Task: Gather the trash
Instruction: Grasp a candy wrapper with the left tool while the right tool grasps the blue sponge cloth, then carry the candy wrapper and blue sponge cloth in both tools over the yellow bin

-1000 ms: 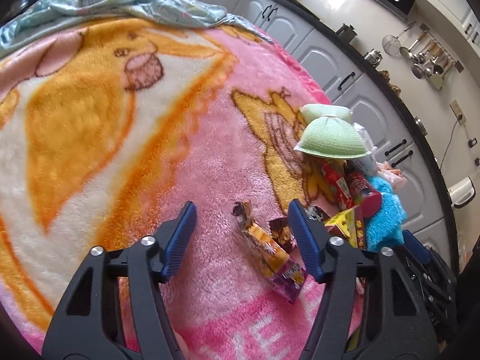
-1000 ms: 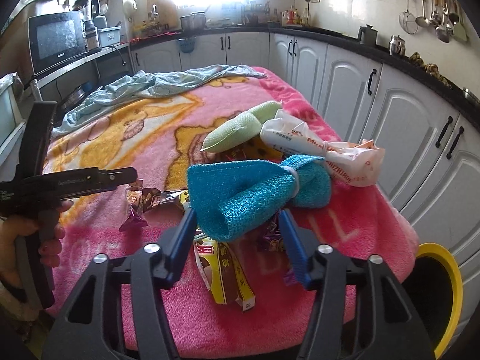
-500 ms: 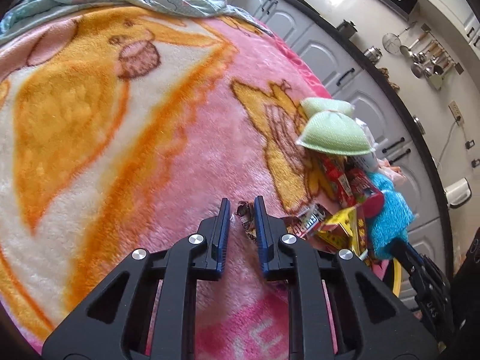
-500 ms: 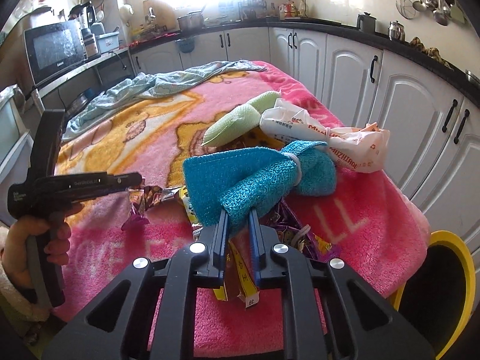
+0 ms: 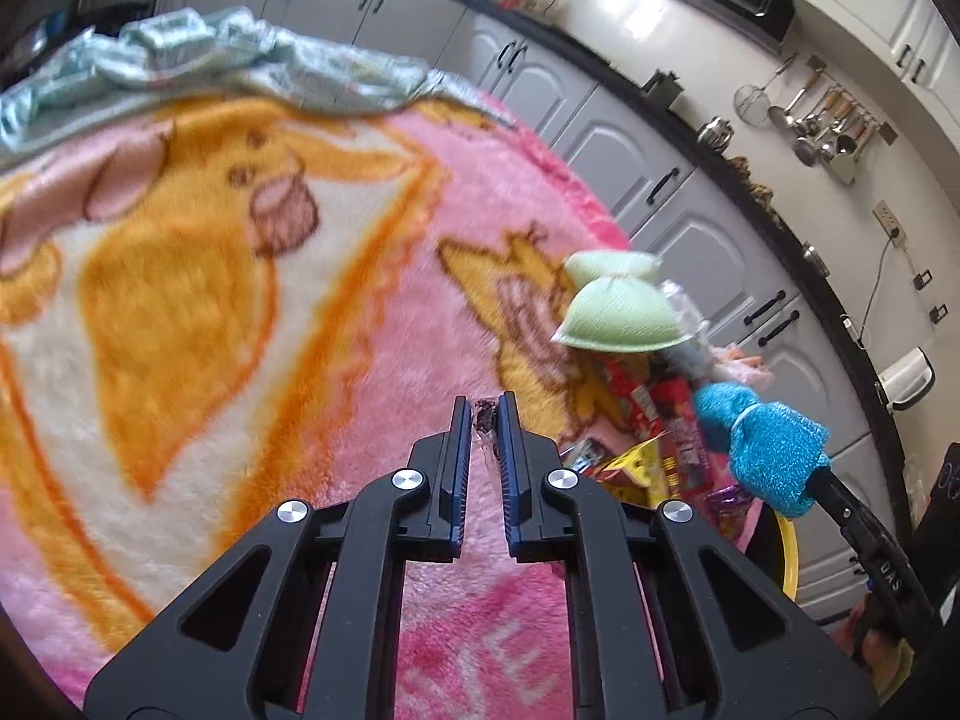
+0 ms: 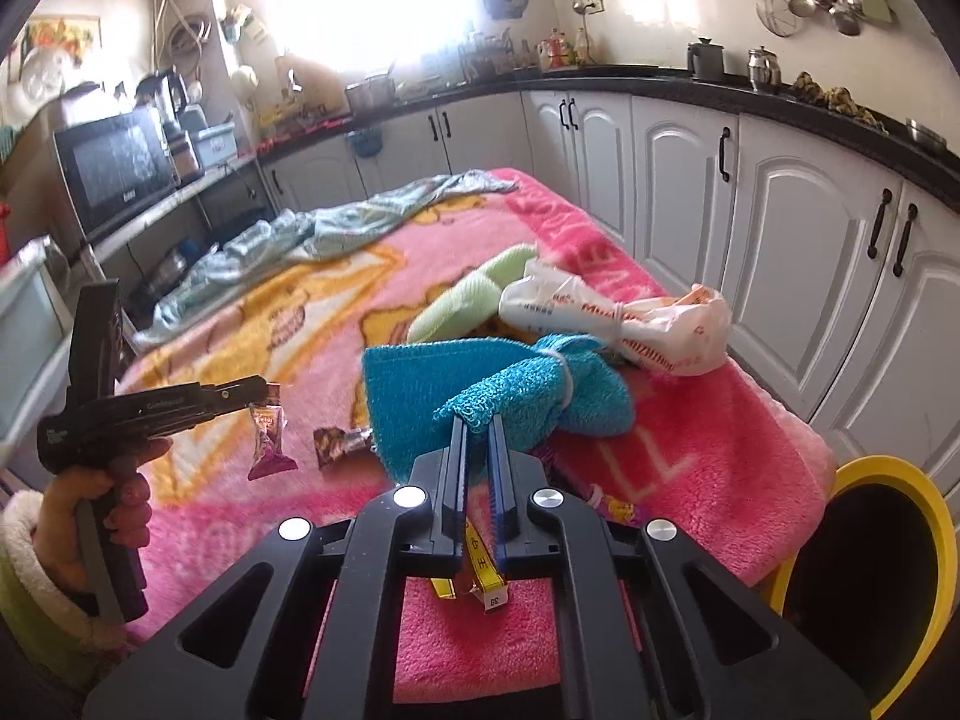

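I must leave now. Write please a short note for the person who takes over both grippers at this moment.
Left gripper: shut on a purple wrapper, lifted off the blanket.
Right gripper: shut on the blue cloth.
Yellow bin: at the table's near right corner.
Done: both items gripped.
Left: nothing binned yet; another wrapper and a pile of packets remain on the blanket.

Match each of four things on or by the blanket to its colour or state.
Things:
1. wrapper
2. blue cloth
3. bin
4. white bag

States:
A. yellow-rimmed, beside the blanket's edge
B. lying on the blanket, tied at the middle
C. dangling from the left tongs
D. pinched by the right tongs

Pairs: 1-C, 2-D, 3-A, 4-B
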A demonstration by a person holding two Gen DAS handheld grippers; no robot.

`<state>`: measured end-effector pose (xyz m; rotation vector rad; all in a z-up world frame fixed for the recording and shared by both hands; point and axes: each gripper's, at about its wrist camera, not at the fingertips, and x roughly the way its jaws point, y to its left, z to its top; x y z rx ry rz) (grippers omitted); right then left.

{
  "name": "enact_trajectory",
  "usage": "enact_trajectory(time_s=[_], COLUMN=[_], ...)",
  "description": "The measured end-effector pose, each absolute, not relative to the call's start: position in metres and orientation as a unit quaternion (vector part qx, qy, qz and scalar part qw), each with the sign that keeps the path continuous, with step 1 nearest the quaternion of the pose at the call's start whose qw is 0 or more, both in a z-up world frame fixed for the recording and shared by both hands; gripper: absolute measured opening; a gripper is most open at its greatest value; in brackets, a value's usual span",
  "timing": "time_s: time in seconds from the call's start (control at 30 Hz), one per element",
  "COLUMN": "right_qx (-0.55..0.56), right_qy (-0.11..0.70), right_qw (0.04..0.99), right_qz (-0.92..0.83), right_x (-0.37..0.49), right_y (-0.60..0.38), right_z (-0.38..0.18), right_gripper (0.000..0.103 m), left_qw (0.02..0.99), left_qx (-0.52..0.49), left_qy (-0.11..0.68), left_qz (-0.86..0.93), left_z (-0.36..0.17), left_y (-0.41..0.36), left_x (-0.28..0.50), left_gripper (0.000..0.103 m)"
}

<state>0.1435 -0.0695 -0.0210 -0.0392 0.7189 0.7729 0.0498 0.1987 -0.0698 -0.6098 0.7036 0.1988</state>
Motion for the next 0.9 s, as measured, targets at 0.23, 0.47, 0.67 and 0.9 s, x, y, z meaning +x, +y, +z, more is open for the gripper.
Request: enact_trajectory(time_s=[0.23, 0.47, 0.67, 0.9], right_qx=[0.009, 0.038, 0.049, 0.057], right_qy=[0.323, 0.303, 0.295, 0.303], right_qw=[0.872, 0.882, 0.886, 0.888], right_qz=[0.367, 0.36, 0.355, 0.342], right_x=[0.144, 0.148, 0.145, 0.141], right_y=[-0.09, -0.113, -0.131, -0.153], right_z=[0.004, 0.025, 0.036, 0.034], right_gripper=[0.004, 0.004, 0.004, 0.004], left_qw=[0.912, 0.926, 0.933, 0.936], left_qx=[-0.259, -0.235, -0.221, -0.207], left_qy=[0.309, 0.29, 0.283, 0.285], left_qz=[0.08, 0.056, 0.037, 0.013], left_z=[-0.039, -0.018, -0.006, -0.001], left_y=[0.176, 0.149, 0.13, 0.107], left_x=[0.047, 0.048, 0.054, 0.066], left_gripper=[0.005, 0.005, 0.004, 0.004])
